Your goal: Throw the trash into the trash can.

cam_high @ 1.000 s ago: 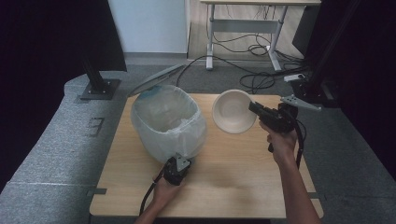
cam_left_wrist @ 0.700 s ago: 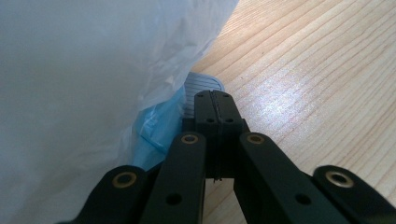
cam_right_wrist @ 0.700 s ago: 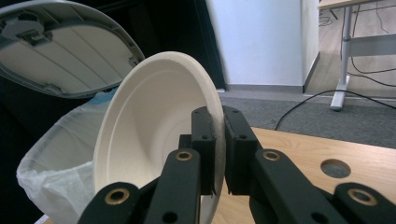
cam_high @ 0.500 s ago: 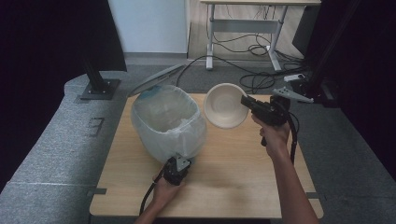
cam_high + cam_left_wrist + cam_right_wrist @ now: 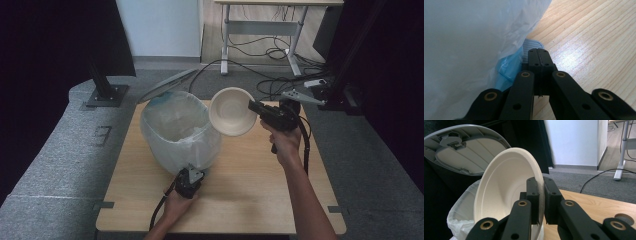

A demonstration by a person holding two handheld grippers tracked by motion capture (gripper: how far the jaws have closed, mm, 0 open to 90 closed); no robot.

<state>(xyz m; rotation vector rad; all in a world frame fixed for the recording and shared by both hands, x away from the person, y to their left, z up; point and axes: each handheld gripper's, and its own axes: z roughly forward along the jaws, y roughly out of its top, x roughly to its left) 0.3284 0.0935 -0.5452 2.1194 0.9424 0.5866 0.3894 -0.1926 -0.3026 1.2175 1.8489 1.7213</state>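
**A:** ok so what's the bowl looking like here? seeing it from the high view mostly.

**B:** it's a cream-white bowl (image 5: 232, 111), looks like the disposable molded kind, round with a wide flat rim and a shallow well. In the right gripper view (image 5: 506, 195) you can see a faint ring pressed into the inside. It's up off the table (image 5: 250, 185), hanging in the air just beside the top edge of the bin (image 5: 177, 131), on the bin's right side.

**A:** and the right gripper is doing what exactly?

**B:** the right gripper (image 5: 256, 108) is pinching the bowl's rim. Its jaws are nearly together with just the thin rim wall between them, one jaw inside the bowl and one outside (image 5: 541, 202).

**A:** which way is it facing?

**B:** it's tipped up on edge, close to vertical. The open side is facing toward the person and a bit up in the high view, and the rim plane is running roughly up-down. It's round, so there's no real long axis to call.

**A:** left one?

**B:** the left gripper (image 5: 189, 181) is sitting low on the table at the near side of the bin. Its jaws are pressed flat together (image 5: 539, 61) with nothing between them, right beside the white bag liner (image 5: 471, 47) that's draping over the bin. Can't tell if it's actually touching the plastic. The bin's grey lid (image 5: 461, 150) is standing open behind.
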